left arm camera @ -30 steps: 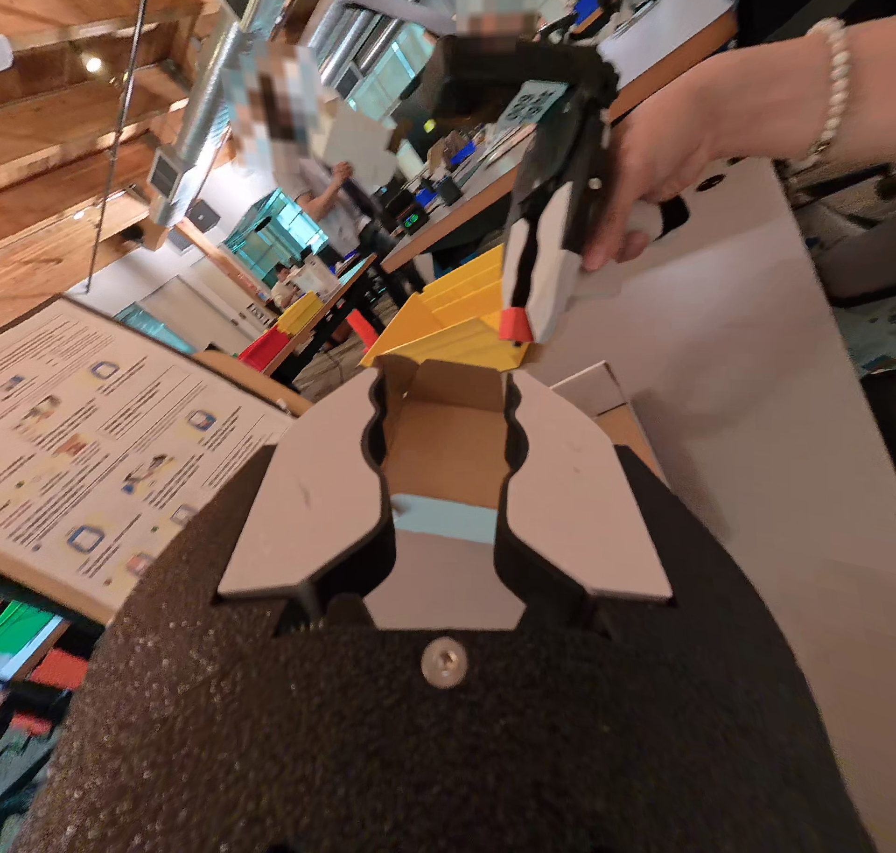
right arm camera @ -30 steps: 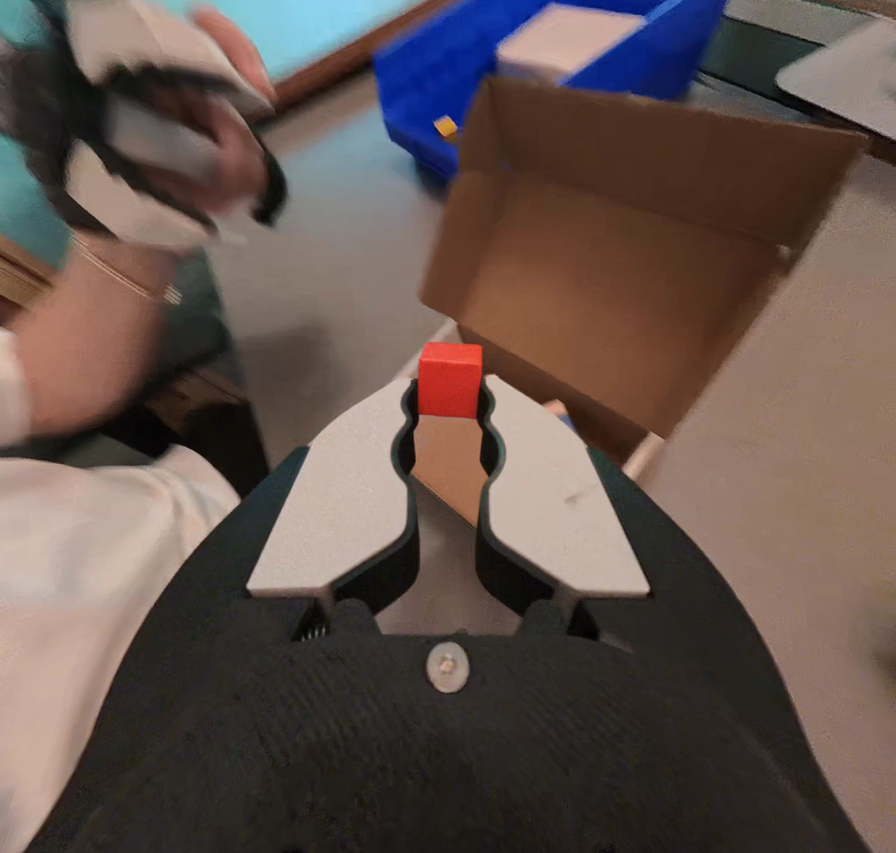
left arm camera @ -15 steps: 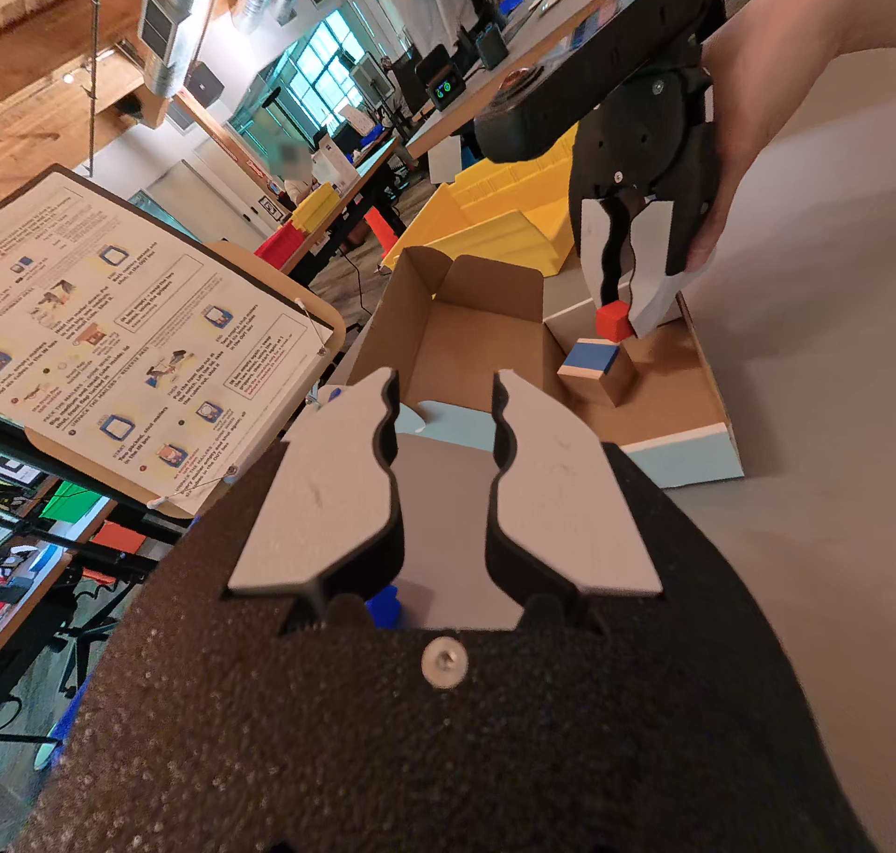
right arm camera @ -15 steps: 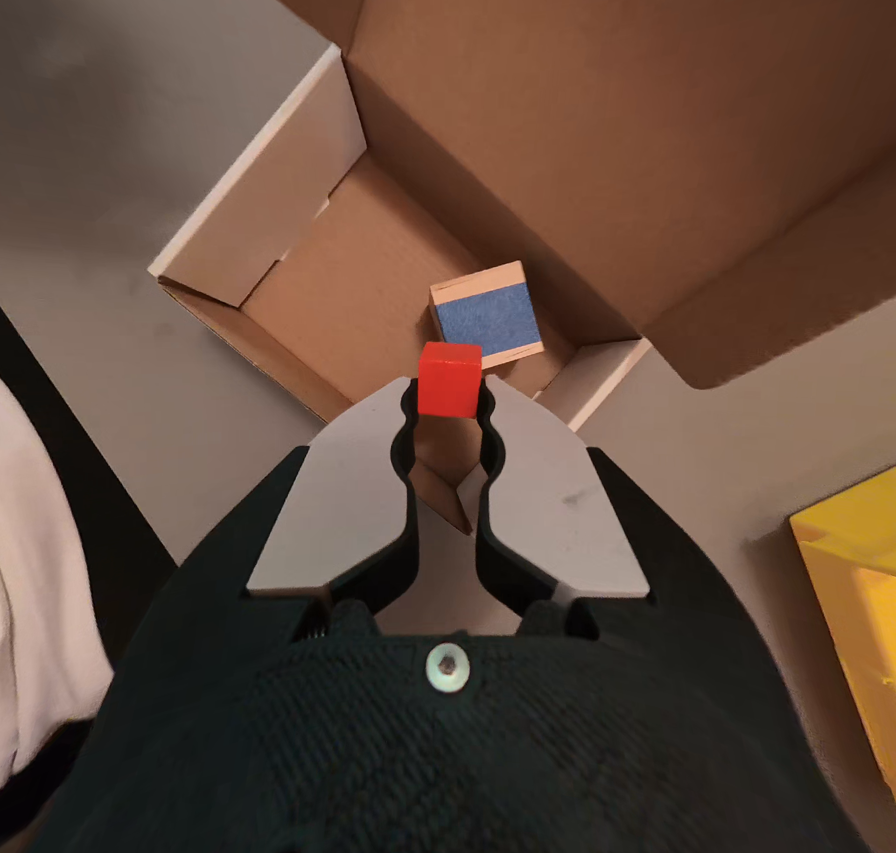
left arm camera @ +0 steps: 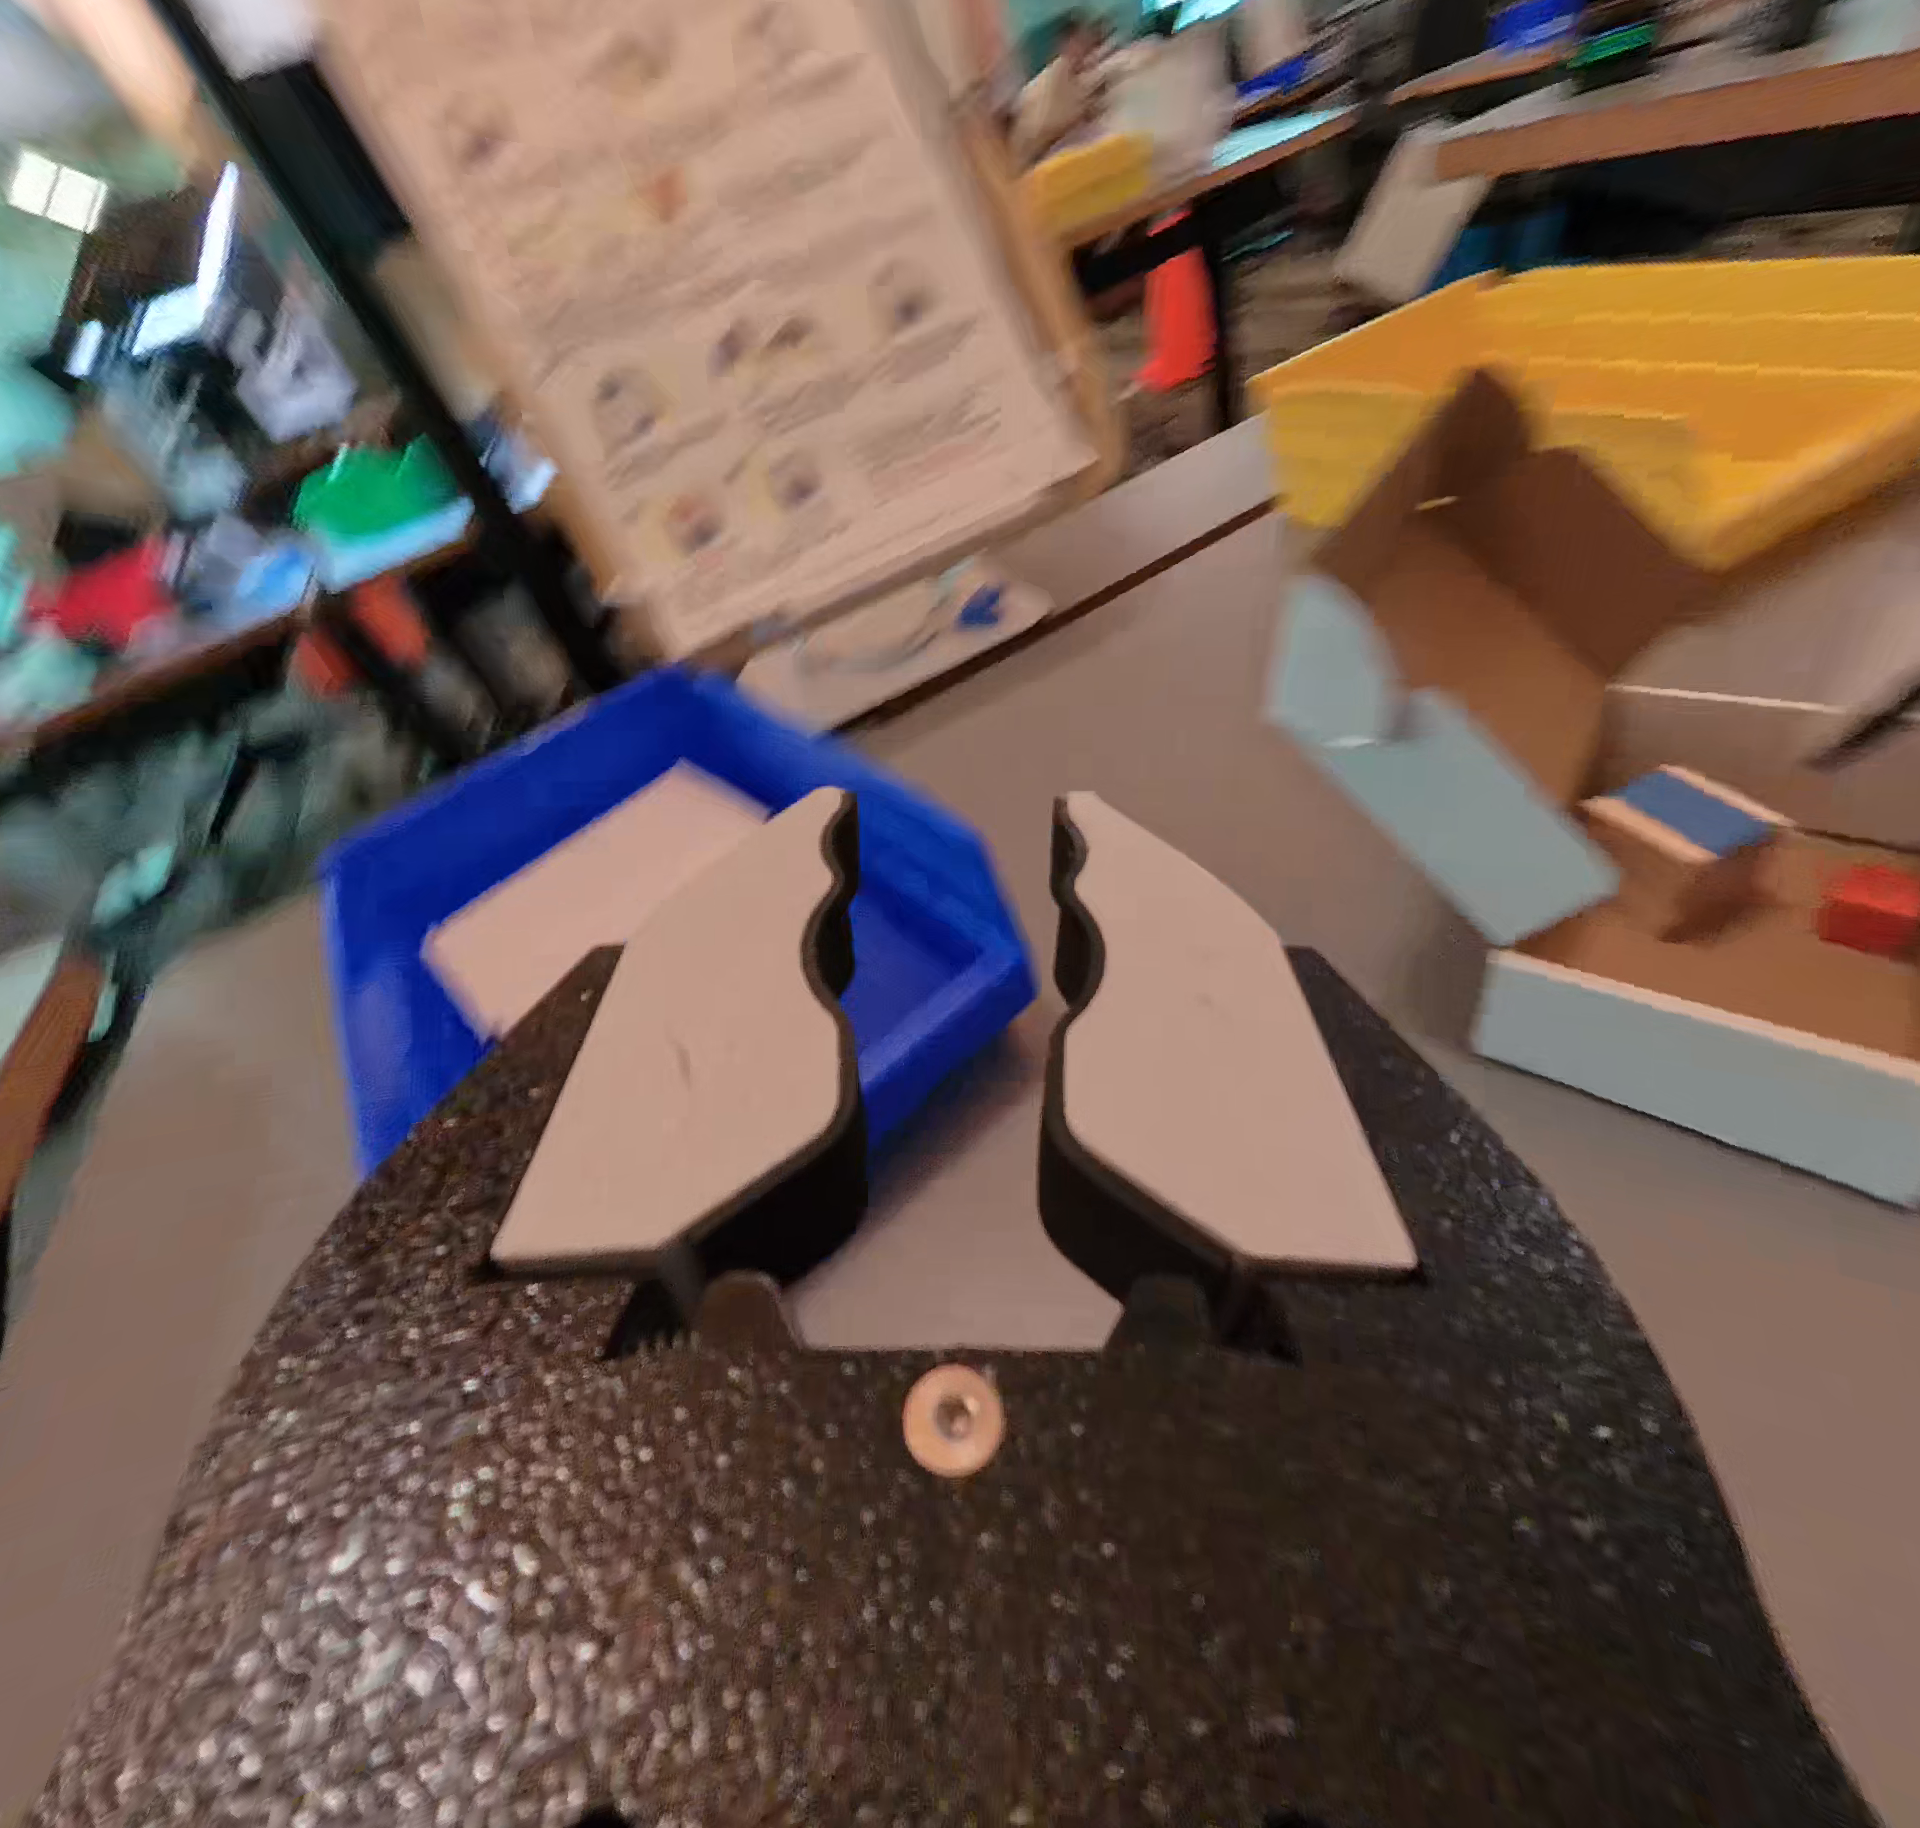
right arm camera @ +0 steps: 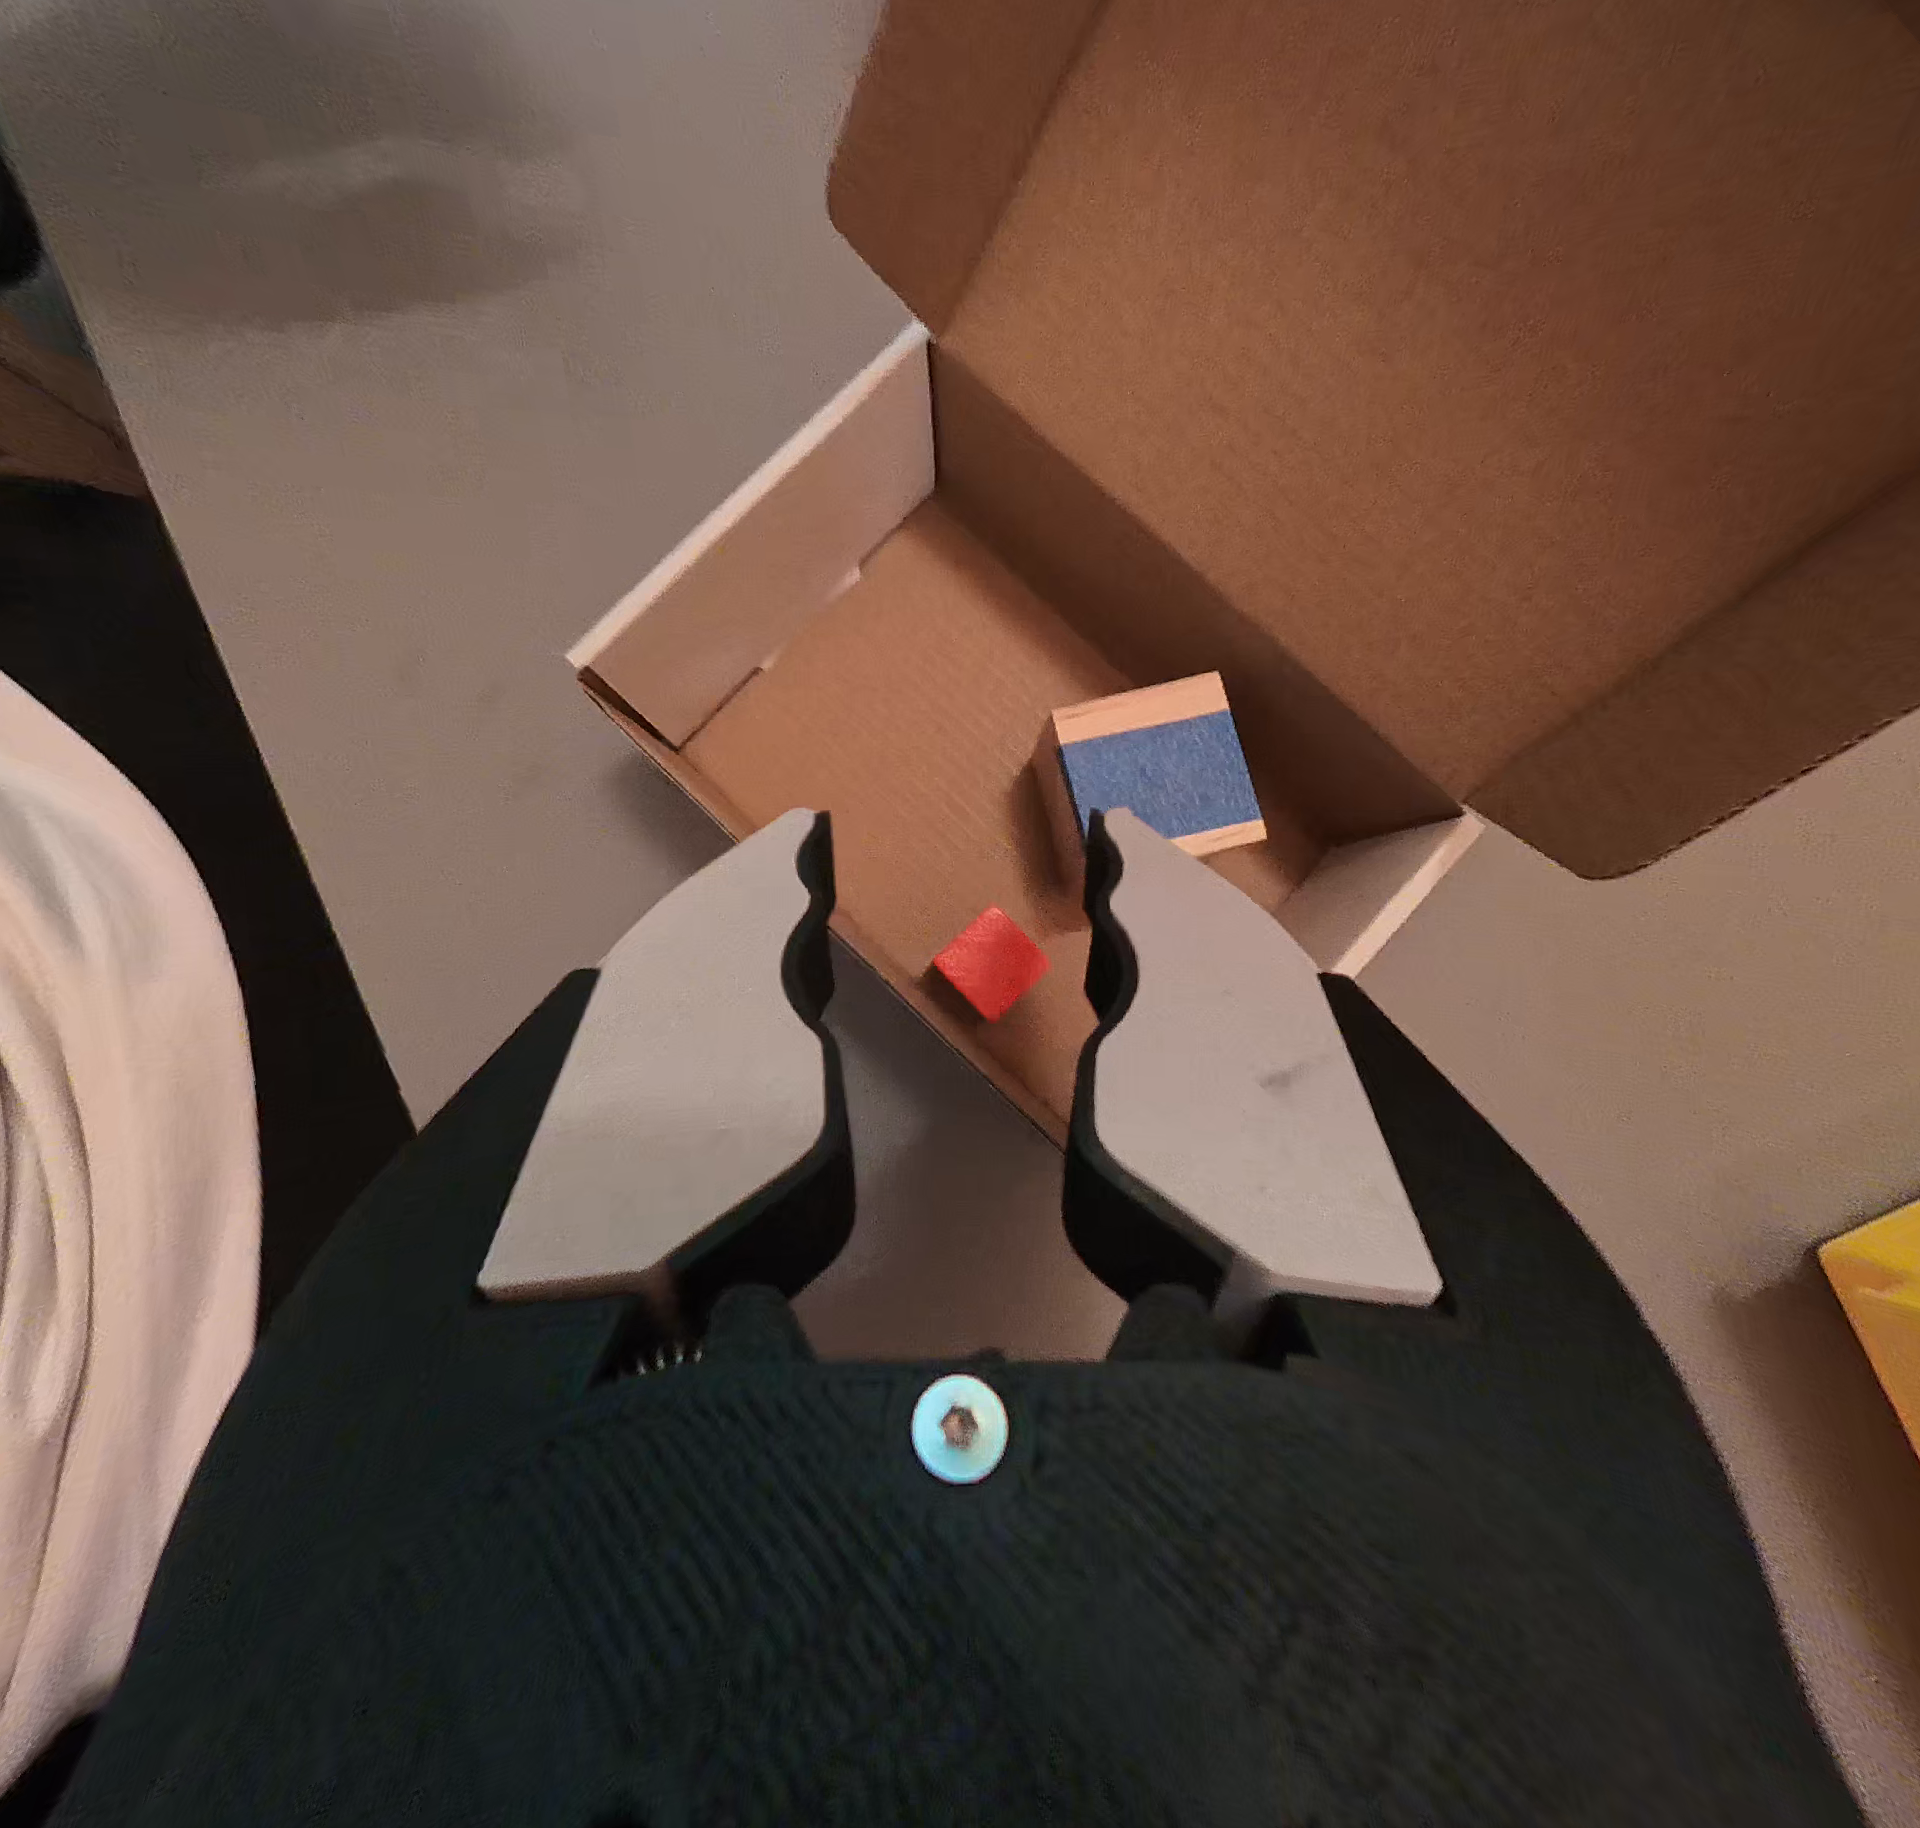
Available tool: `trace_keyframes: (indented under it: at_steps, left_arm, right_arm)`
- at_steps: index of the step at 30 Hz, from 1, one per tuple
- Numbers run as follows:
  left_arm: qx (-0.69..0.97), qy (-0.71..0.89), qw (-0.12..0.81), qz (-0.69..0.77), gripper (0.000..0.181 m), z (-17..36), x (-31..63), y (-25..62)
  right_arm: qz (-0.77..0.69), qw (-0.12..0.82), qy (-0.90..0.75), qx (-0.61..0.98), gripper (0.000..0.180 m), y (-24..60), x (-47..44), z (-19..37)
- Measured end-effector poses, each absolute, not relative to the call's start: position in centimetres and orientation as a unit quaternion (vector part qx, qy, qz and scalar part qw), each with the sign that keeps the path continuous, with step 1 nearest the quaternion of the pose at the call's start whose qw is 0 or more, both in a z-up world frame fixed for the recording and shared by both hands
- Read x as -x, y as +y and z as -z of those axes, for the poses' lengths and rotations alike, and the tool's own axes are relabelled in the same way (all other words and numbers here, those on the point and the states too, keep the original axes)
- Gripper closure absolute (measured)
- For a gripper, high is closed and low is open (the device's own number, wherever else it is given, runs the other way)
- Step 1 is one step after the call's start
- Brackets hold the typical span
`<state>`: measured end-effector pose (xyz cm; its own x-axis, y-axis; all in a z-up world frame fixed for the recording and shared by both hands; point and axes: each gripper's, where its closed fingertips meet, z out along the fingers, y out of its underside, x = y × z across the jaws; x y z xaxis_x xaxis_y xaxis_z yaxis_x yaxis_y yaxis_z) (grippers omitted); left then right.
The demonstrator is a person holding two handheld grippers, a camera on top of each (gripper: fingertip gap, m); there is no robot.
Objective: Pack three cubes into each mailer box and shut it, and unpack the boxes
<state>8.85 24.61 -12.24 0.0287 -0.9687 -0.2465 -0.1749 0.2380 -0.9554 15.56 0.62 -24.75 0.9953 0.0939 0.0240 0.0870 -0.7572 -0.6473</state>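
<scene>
An open cardboard mailer box (right arm camera: 748, 573) lies on the grey table with its lid (right arm camera: 1403, 272) standing up. Inside lie a small red cube (right arm camera: 989, 959) and a larger wooden cube with a blue top (right arm camera: 1153, 770). My right gripper (right arm camera: 956, 833) is open and empty above the box's near edge, over the red cube. My left gripper (left arm camera: 954, 810) is open and empty, pointing at a blue bin (left arm camera: 665, 905). The box (left arm camera: 1683, 1061), blue-topped cube (left arm camera: 1683, 833) and red cube (left arm camera: 1875, 905) show at the right of the left wrist view.
The blue bin holds a flat grey-white item (left arm camera: 582, 885). A yellow bin (left arm camera: 1621, 376) stands behind the box; its corner shows in the right wrist view (right arm camera: 1881, 1300). An instruction board (left arm camera: 727, 251) stands at the table's far edge. A white sleeve (right arm camera: 94, 1051) is at left. The left gripper's tips are roughly 30 cm from the right gripper's. To reach the small red cube (right arm camera: 989, 959) in a straight line is about 5 cm for my right fingers, about 30 cm for my left. It is also in sight in the left wrist view (left arm camera: 1872, 889).
My right gripper opened and dropped the red cube into the box, then rose slightly. My left gripper swung left from the box toward the blue bin.
</scene>
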Motion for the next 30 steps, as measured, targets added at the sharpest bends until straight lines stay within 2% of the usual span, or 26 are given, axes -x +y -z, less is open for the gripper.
trace_keyframes:
  at_steps: [3, 8, 11, 16, 20, 30]
  left_arm:
    - [0.614, 0.526, 0.465, 0.361, 0.142, 14.7, -7.8, 29.4]
    - [0.705, 0.520, 0.323, 0.359, 0.125, 17.7, -10.6, 31.3]
    - [0.755, 0.501, 0.228, 0.356, 0.101, 19.7, -14.2, 32.1]
    - [0.876, 0.409, 0.106, 0.232, 0.105, 25.3, -17.1, 35.8]
    - [0.929, 0.285, 0.034, 0.233, 0.103, 27.5, -18.7, 36.3]
    - [0.960, 0.256, 0.073, 0.090, 0.111, 30.4, -18.8, 37.2]
  right_arm:
    - [0.006, 0.376, -0.055, 0.925, 0.129, 0.7, -15.4, 23.9]
    - [0.034, 0.402, -0.055, 0.913, 0.124, 0.8, -16.5, 23.1]
    - [0.046, 0.408, -0.047, 0.911, 0.123, 0.8, -17.1, 22.7]
    - [0.070, 0.399, -0.054, 0.913, 0.122, -0.4, -17.8, 22.6]
    - [0.077, 0.397, -0.051, 0.913, 0.122, -1.1, -18.3, 22.8]
    - [0.063, 0.403, -0.072, 0.910, 0.122, -1.5, -17.7, 22.7]
